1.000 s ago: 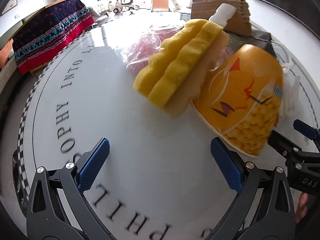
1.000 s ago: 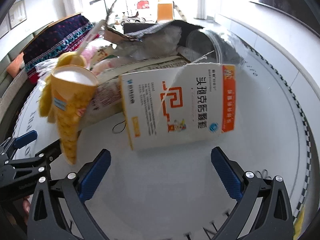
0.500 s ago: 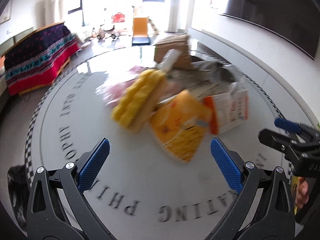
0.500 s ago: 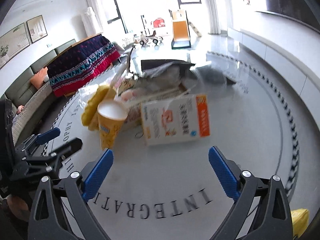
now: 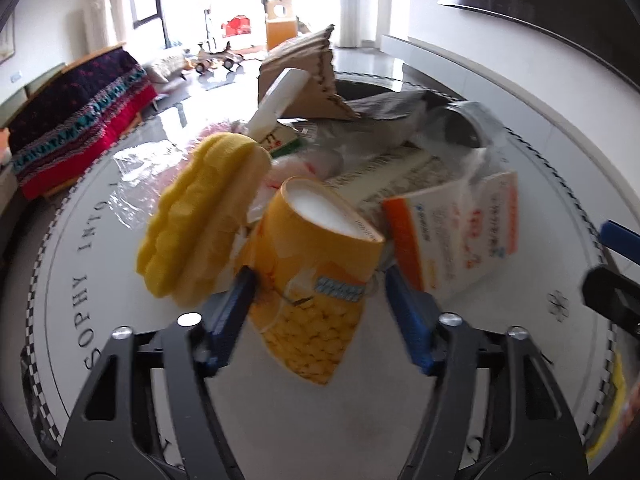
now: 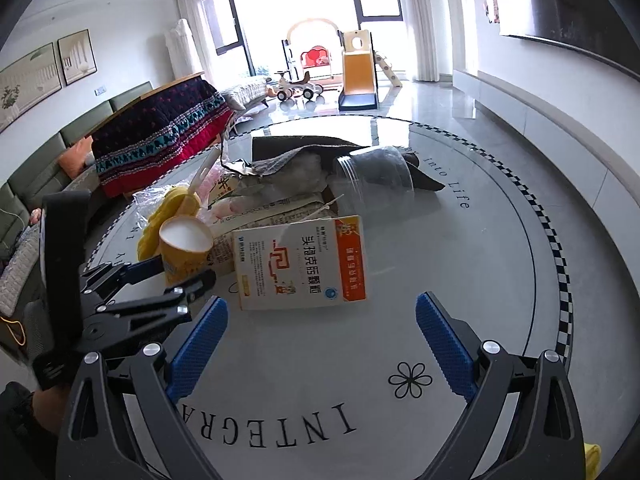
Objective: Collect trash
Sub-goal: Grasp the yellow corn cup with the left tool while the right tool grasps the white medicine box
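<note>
Left tool (image 5: pixel 320 280): jaws closing, with the yellow paper cup (image 5: pixel 316 272) between the two blue pads. The left pad (image 5: pixel 234 312) sits at the cup's side; the right pad stands just off its other side. Whether the pads already press on the cup cannot be told, as the view is blurred. From the right wrist view the cup (image 6: pixel 186 248) is between the left tool's (image 6: pixel 182 274) fingers, mouth up and tilted, white inside.

Right tool (image 6: pixel 320 332): jaws wide apart, nothing between them, above bare tabletop (image 6: pixel 460 264) near the printed lettering.

Trash pile sits in the middle of the round white tabletop. A yellow sponge (image 5: pixel 200 220) lies just left of the cup, touching or nearly so. A white and orange box (image 6: pixel 300 262) with printed characters lies flat just right of the cup. Behind these: newspaper (image 5: pixel 400 172), a clear plastic jar (image 6: pixel 376 176) on its side, clear wrapping (image 5: pixel 136 176) and torn cardboard (image 5: pixel 308 76).

Background: a patterned red and dark blanket (image 6: pixel 160 128) over furniture, and a toy slide (image 6: pixel 358 76) near the window.
</note>
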Tool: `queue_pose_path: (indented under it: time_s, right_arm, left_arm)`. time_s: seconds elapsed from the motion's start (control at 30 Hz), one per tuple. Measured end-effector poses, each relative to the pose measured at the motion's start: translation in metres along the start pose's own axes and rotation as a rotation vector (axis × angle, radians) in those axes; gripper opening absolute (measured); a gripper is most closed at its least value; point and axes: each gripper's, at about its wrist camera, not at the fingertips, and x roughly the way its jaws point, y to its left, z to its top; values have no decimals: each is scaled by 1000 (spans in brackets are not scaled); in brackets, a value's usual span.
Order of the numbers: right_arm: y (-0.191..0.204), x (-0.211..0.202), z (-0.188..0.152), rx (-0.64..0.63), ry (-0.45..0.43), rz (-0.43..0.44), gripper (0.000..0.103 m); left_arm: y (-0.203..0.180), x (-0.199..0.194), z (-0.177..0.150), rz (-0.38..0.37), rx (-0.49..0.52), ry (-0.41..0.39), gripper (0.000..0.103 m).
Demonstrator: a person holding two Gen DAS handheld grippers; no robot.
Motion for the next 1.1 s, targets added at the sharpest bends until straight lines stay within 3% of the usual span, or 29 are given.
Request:
queue_pose_path:
  time_s: [0.2, 0.4, 0.5, 0.6, 0.67, 0.77, 1.03, 1.1]
  right_arm:
    - [-5, 20, 9, -21, 12, 92, 96]
    - [-7, 51, 25, -62, 42, 139, 94]
    - [-5, 67, 30, -88, 74, 148, 80]
    - [-2, 77, 32, -102, 115, 138, 50]
    - [-3, 80, 29, -78, 149, 161, 17]
    - [-2, 73, 20, -55, 174, 207, 3]
    - [3, 44, 18, -54, 128, 200, 3]
    - [-2, 45, 20, -56, 135, 180, 39]
  left_arm:
    - [23, 10, 4, -77, -54, -42, 54]
    - [39, 12, 12, -167, -89, -7, 53]
    - [47, 10, 13, -190, -74, 3, 53]
    - [50, 7, 12, -186, -89, -17, 53]
    - [51, 7, 12, -188, -96, -23, 53]
    - [51, 8, 10, -204, -81, -11, 52]
    - [68, -4, 2, -276, -125, -12, 37]
    - [72, -8, 0, -291, -126, -10, 36]
